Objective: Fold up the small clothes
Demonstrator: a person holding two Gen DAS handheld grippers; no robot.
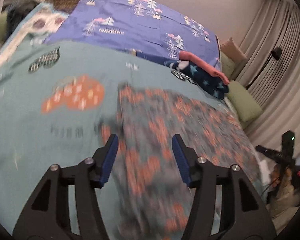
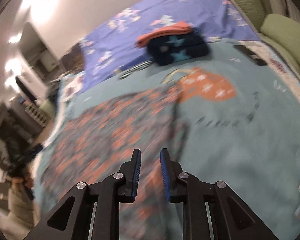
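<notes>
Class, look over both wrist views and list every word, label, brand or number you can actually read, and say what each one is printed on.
No text can be read in either view.
Purple sheet: a dark band below the tree prints that might be lettering, too blurred to read.
Teal bedspread: dark marks beside the orange patch, smeared by motion blur, unreadable.
White bed edge: a small red mark, too blurred to read.
</notes>
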